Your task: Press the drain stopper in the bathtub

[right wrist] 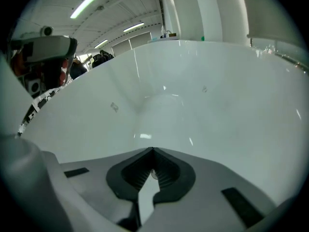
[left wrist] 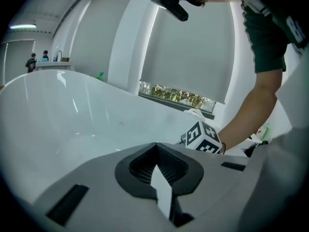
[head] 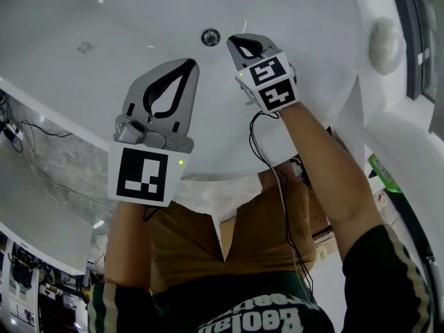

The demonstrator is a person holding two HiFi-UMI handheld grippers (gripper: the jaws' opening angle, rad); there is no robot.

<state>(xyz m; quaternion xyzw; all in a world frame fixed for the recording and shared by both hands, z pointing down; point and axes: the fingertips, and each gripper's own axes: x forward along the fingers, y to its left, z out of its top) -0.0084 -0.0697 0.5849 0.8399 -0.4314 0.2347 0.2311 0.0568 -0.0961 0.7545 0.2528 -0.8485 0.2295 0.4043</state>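
Note:
The round chrome drain stopper (head: 210, 37) sits in the floor of the white bathtub (head: 104, 61). My right gripper (head: 233, 40) is shut with nothing held, and its tip lies just right of the stopper, a short gap away. In the right gripper view the shut jaws (right wrist: 153, 149) point at the tub's curved wall, and a small round shape shows through the gap behind their tip. My left gripper (head: 192, 62) is shut and empty, hanging lower left of the stopper. In the left gripper view, the left gripper (left wrist: 155, 144) points toward the right gripper's marker cube (left wrist: 203, 138).
A round white knob (head: 385, 44) sits on the tub's right rim. A green bottle (head: 381, 174) stands outside the tub at right. Cables (head: 41, 134) lie on the marble floor at left. A small mark (head: 84, 47) shows on the tub wall.

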